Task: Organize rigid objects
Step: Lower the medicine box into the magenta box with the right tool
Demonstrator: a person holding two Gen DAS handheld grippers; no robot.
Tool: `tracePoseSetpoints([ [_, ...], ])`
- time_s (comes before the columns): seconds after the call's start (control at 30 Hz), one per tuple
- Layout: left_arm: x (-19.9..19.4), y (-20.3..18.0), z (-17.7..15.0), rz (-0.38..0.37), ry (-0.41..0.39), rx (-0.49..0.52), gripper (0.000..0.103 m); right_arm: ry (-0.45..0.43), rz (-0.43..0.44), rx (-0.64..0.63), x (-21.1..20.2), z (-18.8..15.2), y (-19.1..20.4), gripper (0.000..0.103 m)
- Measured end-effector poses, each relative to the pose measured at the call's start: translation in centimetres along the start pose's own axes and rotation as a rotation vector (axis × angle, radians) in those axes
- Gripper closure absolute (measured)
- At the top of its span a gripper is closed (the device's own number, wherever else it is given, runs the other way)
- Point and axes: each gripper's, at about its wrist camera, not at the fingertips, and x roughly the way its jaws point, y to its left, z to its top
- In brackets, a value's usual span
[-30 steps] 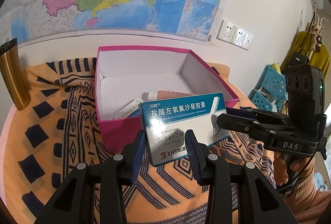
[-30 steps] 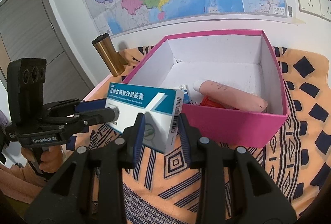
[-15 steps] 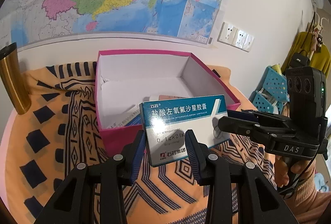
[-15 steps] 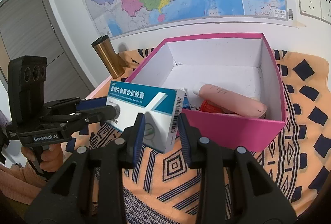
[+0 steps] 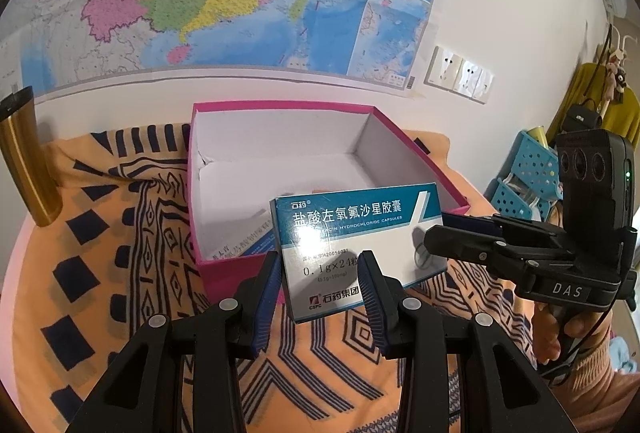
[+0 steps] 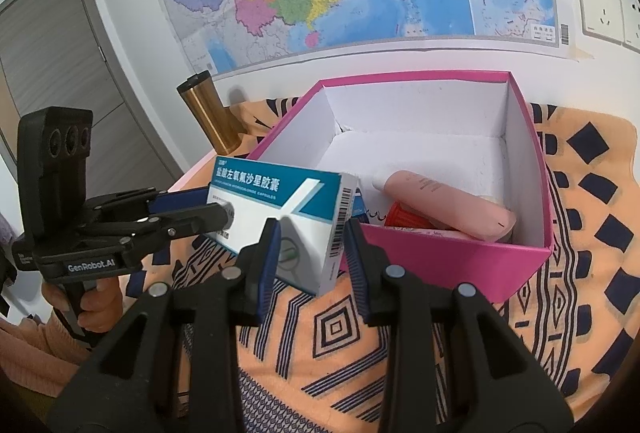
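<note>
Both the left claw (image 5: 320, 275) and right claw (image 6: 310, 247) clamp one teal-and-white medicine carton (image 5: 360, 233).

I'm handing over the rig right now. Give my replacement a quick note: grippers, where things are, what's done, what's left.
Left gripper: shut on the medicine box, gripping its short end.
Right gripper: shut on the same box, at its barcode end.
The box is held above the patterned cloth, just in front of the pink box.
Done: pink tube and some other packs already lie inside.
Left: put the medicine box inside, release.
</note>
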Motion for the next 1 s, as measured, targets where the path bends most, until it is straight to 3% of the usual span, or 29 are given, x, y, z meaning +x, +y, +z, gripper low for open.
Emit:
tracePoseSetpoints([
  [1.0, 0.17, 0.50, 0.66, 0.011, -0.015, -0.004, 0.065, -0.012, 0.006, 0.004, 0.58, 0.96, 0.10, 0.067],
])
